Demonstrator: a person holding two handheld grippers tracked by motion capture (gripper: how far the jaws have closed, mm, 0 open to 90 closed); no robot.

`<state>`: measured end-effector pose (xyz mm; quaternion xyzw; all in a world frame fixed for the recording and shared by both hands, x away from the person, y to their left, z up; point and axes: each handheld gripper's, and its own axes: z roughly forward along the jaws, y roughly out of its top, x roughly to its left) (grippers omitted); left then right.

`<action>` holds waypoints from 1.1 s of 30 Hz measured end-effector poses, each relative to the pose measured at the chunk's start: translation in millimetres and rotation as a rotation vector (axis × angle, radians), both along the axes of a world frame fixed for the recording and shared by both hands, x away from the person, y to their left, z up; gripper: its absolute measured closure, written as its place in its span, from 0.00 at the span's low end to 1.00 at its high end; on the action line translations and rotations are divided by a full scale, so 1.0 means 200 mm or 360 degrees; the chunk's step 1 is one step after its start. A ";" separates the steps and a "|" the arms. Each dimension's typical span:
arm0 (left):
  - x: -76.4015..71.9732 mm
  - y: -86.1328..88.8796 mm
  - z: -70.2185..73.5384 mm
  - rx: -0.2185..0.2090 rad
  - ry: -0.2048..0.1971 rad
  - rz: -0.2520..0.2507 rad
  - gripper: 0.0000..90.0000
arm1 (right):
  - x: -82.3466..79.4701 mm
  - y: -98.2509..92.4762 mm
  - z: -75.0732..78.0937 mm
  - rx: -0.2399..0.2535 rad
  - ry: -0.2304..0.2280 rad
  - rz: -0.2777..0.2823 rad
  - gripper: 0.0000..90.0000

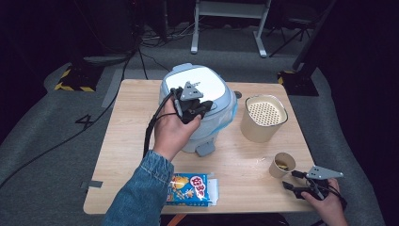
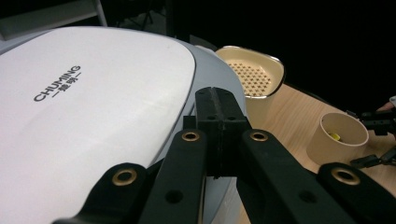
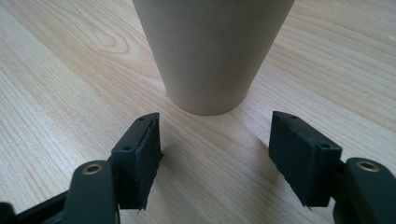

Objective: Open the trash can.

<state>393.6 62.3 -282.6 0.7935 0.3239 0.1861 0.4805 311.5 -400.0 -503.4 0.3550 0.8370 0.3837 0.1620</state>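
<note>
**Closed left gripper over the cooker lid, open right gripper by the paper cup**

The wooden table (image 1: 131, 141) carries everything. Largest on it is the pale blue cooker (image 1: 200, 101), standing toward the far edge with its white lid (image 2: 93, 116) down; the lid bears the word CHUMING. To its right, well apart, stands the cream inner pot (image 1: 263, 117), upright, with a perforated tray inside. Near the front edge lies a blue snack packet (image 1: 190, 189), flat. The small paper cup (image 1: 282, 165) stands upright at the front right, with something yellow inside.

The left gripper (image 1: 196, 113) hovers at the near right part of the cooker lid, its jaws pressed together with nothing between them. The right gripper (image 3: 217, 156) sits low over the table just short of the cup, its jaws spread wide and not touching it.
</note>
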 end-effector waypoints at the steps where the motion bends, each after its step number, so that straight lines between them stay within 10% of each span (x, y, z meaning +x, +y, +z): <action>1: 0.00 0.00 0.00 0.0025 0.0001 0.0001 1.00 | 0.00 0.00 0.00 0.0000 0.0000 0.0000 0.39; 17: -0.01 -0.01 -0.01 -0.0017 0.0018 -0.0052 0.99 | 0.00 0.00 0.00 -0.0001 0.0000 0.0000 0.38; 19: -0.02 -0.01 -0.01 -0.0037 -0.0055 -0.0036 0.77 | 0.00 0.00 0.00 -0.0002 -0.0001 -0.0003 0.38; 24: -0.07 0.05 0.03 -0.0103 -0.0102 -0.0136 0.65 | -0.02 0.00 0.00 -0.0004 0.0007 -0.0011 0.37; 33: -0.21 0.22 -0.02 -0.0015 -0.0123 -0.0287 0.47 | -0.17 0.04 0.08 0.0048 0.0020 0.0075 0.37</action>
